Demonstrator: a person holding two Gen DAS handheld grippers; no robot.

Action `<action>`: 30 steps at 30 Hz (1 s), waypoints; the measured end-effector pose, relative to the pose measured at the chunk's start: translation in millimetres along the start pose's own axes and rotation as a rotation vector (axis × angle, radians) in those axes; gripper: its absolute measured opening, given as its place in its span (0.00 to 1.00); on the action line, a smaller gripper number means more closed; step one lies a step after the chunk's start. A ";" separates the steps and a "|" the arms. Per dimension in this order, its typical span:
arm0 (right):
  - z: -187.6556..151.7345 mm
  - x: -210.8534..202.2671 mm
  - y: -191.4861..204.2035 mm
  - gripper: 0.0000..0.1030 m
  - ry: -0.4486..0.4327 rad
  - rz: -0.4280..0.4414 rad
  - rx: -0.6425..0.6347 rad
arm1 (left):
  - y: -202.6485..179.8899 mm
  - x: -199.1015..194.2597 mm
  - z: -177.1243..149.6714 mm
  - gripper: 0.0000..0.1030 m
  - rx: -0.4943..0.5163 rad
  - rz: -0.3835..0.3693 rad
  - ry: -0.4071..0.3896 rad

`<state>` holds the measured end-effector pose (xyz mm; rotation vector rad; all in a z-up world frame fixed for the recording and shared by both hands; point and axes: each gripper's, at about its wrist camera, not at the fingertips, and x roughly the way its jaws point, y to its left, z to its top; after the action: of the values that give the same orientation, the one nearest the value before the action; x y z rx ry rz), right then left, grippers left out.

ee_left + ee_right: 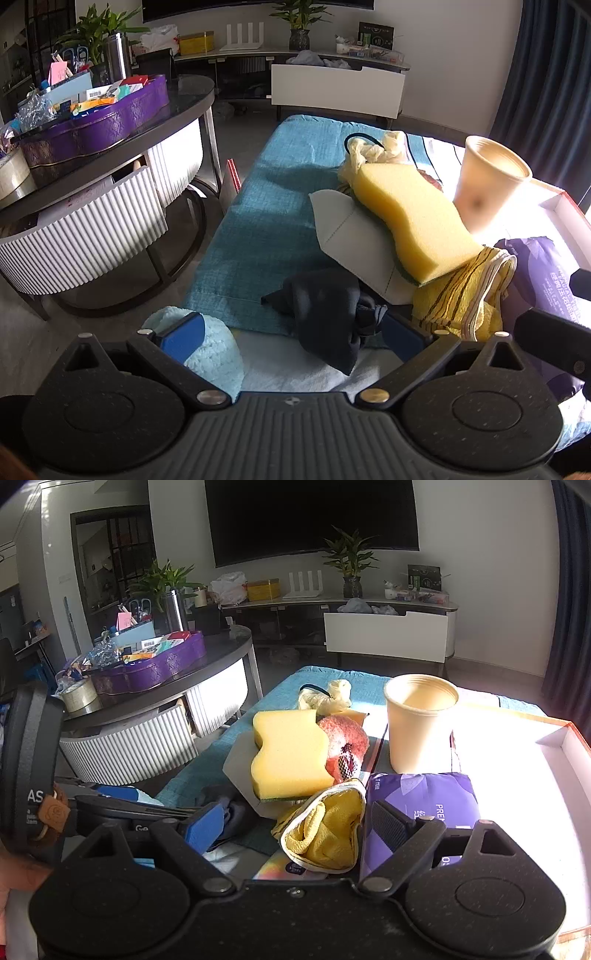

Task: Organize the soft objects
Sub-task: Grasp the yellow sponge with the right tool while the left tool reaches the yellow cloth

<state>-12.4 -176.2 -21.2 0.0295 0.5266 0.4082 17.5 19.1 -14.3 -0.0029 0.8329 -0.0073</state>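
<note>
- Yellow sponge (413, 218): taken as the landmark; it is lying on top of the pile on the teal cloth (258, 206), with its green scouring side facing down.
- White face mask (343, 229): lying under the sponge and sticking out to its left in the left wrist view.
- Yellow striped cloth (461, 295): bunching up just in front of the sponge's near end, touching it.
- Dark fabric piece (325, 310): crumpling near the sponge's near-left side, between the left gripper's 2 fingers.
- Pale rubber gloves (373, 151): lying just behind the sponge, with a black loop beside them.
- Red plush item (343, 746): sitting against the sponge's right edge in the right wrist view.
- Paper cup (419, 723): standing upright to the right of the sponge.
- Purple tissue pack (424, 797): lying to the front-right of the sponge.
- Light blue fluffy cloth (210, 350): lying well to the front-left of the sponge.
- Left gripper (291, 336): hovering with jaws spread wide, pinching nothing.
- Right gripper (299, 823): hovering over the striped cloth with jaws spread wide, gripping nothing.
</note>
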 end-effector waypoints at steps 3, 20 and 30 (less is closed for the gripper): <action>2.9 0.4 0.2 0.99 -0.007 0.003 -0.006 | 3.0 -1.1 0.9 1.00 -0.011 -0.015 -0.001; 12.6 3.6 -13.0 0.99 0.013 0.011 0.031 | 13.0 -11.9 -4.1 1.00 -0.004 -0.032 -0.005; 35.3 43.4 2.9 0.99 0.056 0.071 -0.007 | 12.0 -5.3 1.3 1.00 -0.005 -0.051 0.001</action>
<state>38.2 -154.1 -11.2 0.0306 0.5804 0.4816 14.9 31.1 -9.6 -0.0290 0.8336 -0.0528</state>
